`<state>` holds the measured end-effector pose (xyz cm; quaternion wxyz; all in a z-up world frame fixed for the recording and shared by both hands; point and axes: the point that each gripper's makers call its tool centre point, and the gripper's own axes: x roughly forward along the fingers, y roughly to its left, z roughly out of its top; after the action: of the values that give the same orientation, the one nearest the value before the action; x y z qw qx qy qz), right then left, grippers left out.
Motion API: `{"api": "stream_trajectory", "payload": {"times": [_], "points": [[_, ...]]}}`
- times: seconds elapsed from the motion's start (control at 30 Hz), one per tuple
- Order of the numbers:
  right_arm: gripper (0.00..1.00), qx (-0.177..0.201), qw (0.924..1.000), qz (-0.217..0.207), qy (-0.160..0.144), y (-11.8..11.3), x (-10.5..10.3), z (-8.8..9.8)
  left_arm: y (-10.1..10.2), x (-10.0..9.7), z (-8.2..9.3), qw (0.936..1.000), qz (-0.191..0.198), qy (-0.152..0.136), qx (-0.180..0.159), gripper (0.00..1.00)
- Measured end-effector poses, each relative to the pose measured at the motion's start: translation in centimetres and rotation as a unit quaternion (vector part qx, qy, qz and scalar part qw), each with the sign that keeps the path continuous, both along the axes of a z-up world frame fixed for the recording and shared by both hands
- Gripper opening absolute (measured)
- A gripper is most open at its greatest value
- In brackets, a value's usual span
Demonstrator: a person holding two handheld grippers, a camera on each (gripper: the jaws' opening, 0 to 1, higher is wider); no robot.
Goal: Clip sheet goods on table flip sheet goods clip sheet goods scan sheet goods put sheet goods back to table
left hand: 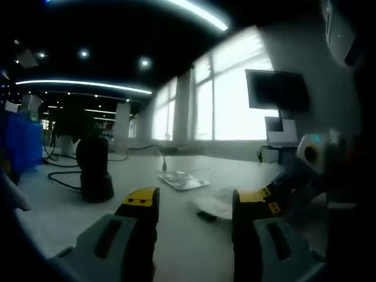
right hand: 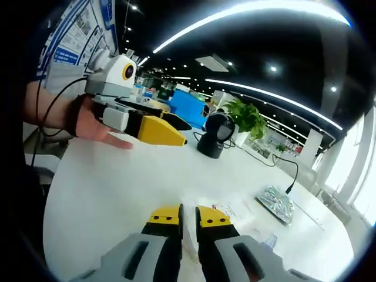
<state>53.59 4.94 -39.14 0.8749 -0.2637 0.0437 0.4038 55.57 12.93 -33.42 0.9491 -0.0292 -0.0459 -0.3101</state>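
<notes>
Over a white table (right hand: 106, 188), the right gripper (right hand: 189, 218) pinches a thin white sheet (right hand: 189, 229) between nearly closed jaws, near a second sheet (right hand: 235, 210), while the left gripper (left hand: 197, 202) hovers wide open and empty, a scanner (left hand: 94, 167) standing far left.
</notes>
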Motion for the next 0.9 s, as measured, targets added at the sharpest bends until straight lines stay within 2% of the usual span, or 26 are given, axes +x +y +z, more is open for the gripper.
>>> {"api": "stream_trajectory", "payload": {"times": [0.33,0.43,0.6,0.67,0.9], "points": [[0.0,0.006,1.0,0.003,0.001,-0.3,-0.2,0.3,0.0,0.0,0.0,1.0,0.0,0.0,0.001,0.42],[0.0,0.005,0.9998,0.011,-0.015,-0.5,-0.5,0.7,0.0,0.0,0.0,1.0,0.0,0.0,0.002,0.42],[0.0,0.009,0.9996,0.026,-0.01,-0.8,-1.4,0.8,0.0,0.0,0.0,1.0,0.0,0.0,0.002,0.42],[0.0,0.031,0.9989,0.034,0.003,-1.1,-1.9,1.0,-0.1,0.0,0.0,1.0,0.0,-0.001,0.001,0.42],[0.0,0.042,0.998,0.044,0.018,-2.8,-3.2,0.8,-0.1,0.0,-0.1,1.0,-0.001,-0.001,0.005,0.42]]}}
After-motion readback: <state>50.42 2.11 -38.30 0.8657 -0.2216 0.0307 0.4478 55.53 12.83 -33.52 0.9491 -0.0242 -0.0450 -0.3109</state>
